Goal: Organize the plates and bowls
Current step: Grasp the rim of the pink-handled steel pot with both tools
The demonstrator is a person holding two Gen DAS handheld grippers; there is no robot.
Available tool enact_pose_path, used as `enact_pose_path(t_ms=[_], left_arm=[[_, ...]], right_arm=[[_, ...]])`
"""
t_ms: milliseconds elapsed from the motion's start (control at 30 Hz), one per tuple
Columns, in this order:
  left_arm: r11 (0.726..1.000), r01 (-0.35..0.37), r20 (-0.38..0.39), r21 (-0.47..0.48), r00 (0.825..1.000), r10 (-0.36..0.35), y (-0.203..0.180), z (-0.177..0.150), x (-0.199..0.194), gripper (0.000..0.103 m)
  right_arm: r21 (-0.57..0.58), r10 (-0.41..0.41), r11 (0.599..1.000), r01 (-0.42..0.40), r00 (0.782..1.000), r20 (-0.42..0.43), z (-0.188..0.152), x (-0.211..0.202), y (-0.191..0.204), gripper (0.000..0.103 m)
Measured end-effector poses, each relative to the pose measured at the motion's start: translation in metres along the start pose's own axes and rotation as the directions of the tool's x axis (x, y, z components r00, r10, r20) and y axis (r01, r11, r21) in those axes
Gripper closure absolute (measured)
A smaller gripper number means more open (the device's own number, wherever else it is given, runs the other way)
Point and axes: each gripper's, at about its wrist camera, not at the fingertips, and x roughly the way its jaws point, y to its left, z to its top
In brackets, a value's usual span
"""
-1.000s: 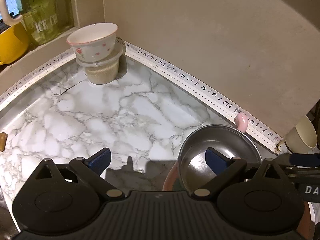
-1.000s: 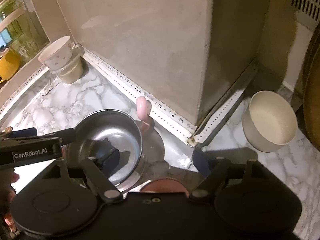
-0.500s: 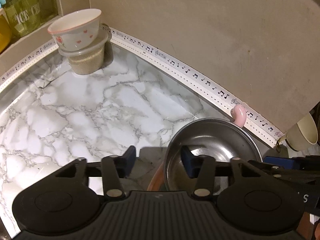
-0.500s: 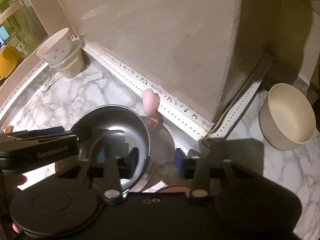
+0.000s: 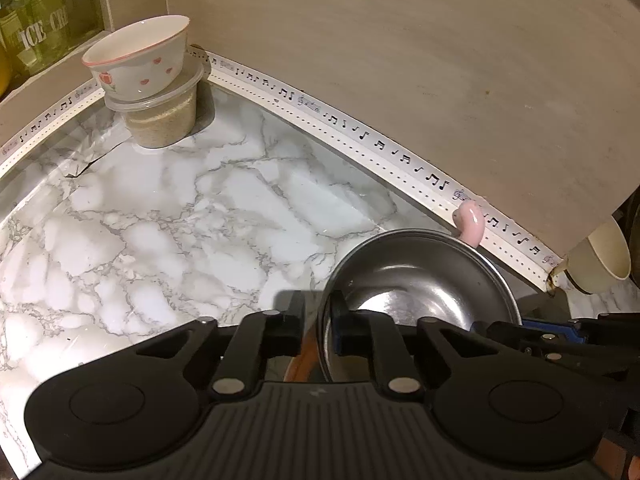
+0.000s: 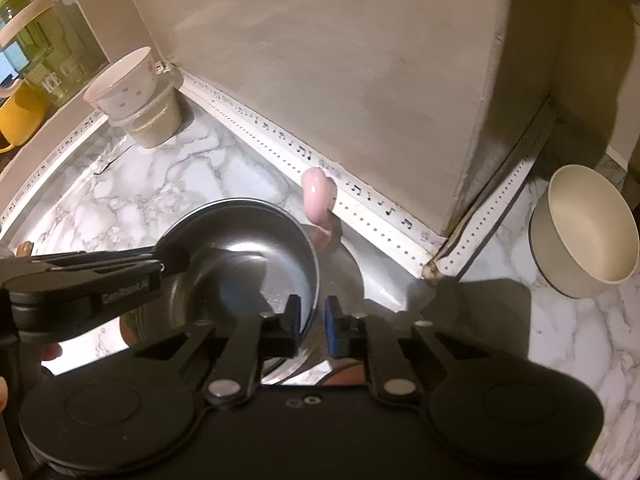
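A steel bowl [image 5: 420, 280] [image 6: 240, 256] sits near the counter's back wall on a flat metal plate [image 6: 348, 272]. My left gripper [image 5: 319, 322] straddles the bowl's left rim, one finger outside and one inside; its jaws are closing and the pads look pressed on the rim. My right gripper [image 6: 312, 318] straddles the right rim the same way, jaws closing with the rim pinched between them. A white bowl with red hearts [image 5: 140, 60] [image 6: 120, 84] stands on a lidded plastic tub at the back left. A cream bowl [image 6: 584, 232] [image 5: 600, 256] stands to the right.
A pink curved handle [image 5: 469, 222] [image 6: 316, 196] rises behind the steel bowl at the wall trim. A wall corner juts out between the steel bowl and the cream bowl. A glass jar [image 5: 40, 32] and a yellow mug [image 6: 16, 120] stand on the left ledge. The marble counter [image 5: 180, 220] stretches left.
Both grippers went from wide open to closed onto the steel bowl's rim, left on the left side and right on the right. The hands barely shifted.
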Motion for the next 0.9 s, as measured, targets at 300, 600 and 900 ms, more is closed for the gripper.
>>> enact_pose_path(t_ms=[300, 600, 900], left_arm=[[1.0, -0.014, 0.02, 0.018, 1.0, 0.013, -0.005, -0.001, -0.006, 0.095], [1.0, -0.013, 0.016, 0.001, 1.0, 0.013, -0.001, -0.003, -0.012, 0.097], [1.0, -0.014, 0.018, -0.012, 1.0, 0.014, 0.005, -0.006, -0.026, 0.097]], right_arm=[[-0.002, -0.029, 1.0, 0.029, 0.999, 0.014, -0.001, 0.0, 0.006, 0.095], [-0.007, -0.037, 0.999, 0.037, 0.999, 0.01, -0.001, -0.002, 0.01, 0.096], [-0.015, -0.03, 0.999, 0.03, 0.999, 0.011, -0.003, -0.01, 0.018, 0.096]])
